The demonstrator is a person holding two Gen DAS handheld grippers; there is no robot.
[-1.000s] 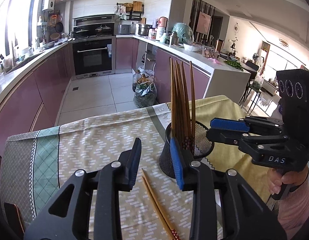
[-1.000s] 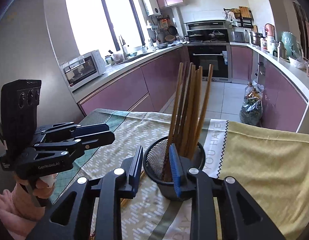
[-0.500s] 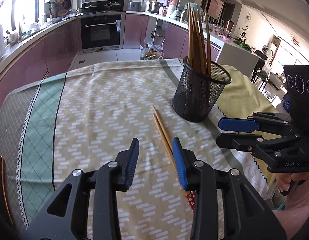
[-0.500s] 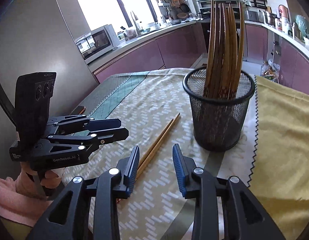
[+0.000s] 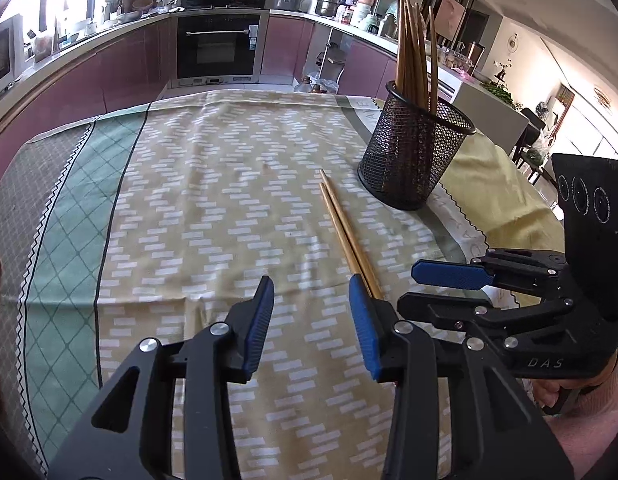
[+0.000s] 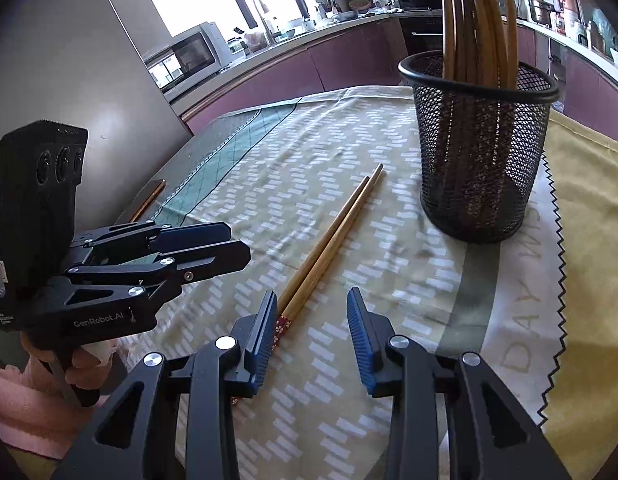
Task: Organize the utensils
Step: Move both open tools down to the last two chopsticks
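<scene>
Kitchen table, patterned tablecloth [image 5: 213, 208], perhaps cotton; both hand-held grippers [image 5: 311, 320] [image 6: 312, 332] apart, empty

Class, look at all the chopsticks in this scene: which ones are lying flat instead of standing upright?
The loose pair of chopsticks on the tablecloth, beside the mesh holder. All the others stand upright inside that holder.

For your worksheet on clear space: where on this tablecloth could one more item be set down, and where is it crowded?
Free: the patterned cloth left of the loose chopsticks, running to the green checked band, and the far strip toward the oven. Crowded: the right side, where the mesh holder stands close beside the chopsticks, and the near edge, where the left tongs and right tongs hover.
</scene>
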